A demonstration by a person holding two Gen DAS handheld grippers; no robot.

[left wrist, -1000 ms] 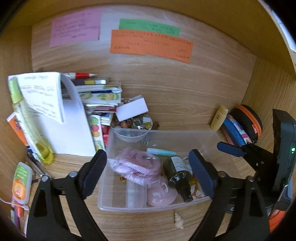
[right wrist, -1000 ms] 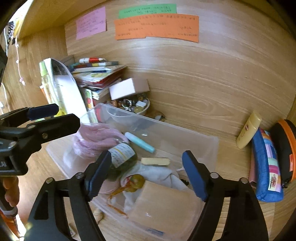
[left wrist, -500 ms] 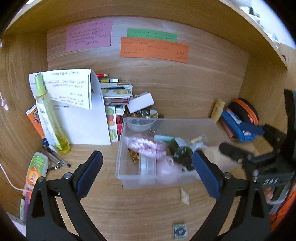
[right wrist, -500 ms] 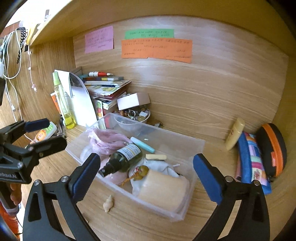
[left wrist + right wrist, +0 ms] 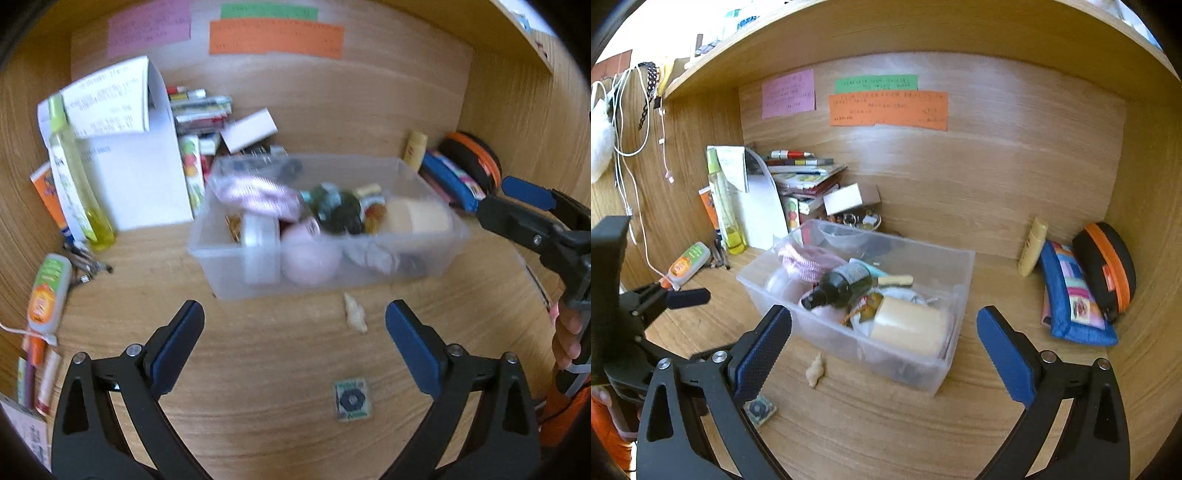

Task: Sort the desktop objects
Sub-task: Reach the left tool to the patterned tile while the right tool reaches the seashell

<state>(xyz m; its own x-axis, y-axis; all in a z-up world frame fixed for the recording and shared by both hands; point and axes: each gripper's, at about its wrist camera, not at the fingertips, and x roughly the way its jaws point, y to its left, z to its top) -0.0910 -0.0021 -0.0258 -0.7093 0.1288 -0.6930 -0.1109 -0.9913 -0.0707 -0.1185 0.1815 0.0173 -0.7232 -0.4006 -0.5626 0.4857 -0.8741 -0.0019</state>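
Note:
A clear plastic bin (image 5: 436,236) (image 5: 849,343) stands mid-desk. In it lie a dark green bottle (image 5: 846,284), a pink knit bundle (image 5: 809,260), a beige block (image 5: 908,325) and a round pink thing (image 5: 310,254). In front of the bin a small shell (image 5: 354,314) (image 5: 814,371) and a square packet (image 5: 351,400) (image 5: 761,408) lie on the desk. My left gripper (image 5: 293,317) is open above the bare wood, short of the bin. Facing the bin's near right corner, my right gripper (image 5: 882,321) is open and holds nothing.
At the back left stand a yellow spray bottle (image 5: 81,192), white sheets (image 5: 147,184) and a book stack (image 5: 203,110). An orange-green tube (image 5: 48,288) lies far left. A cream tube (image 5: 1032,247), a blue pouch (image 5: 1071,295) and an orange-black case (image 5: 1108,266) lean at the back right.
Both grippers have drawn back from the bin and their jaws have widened. The bin now looks smaller and farther. The shell and the square packet have come into view on the desk.

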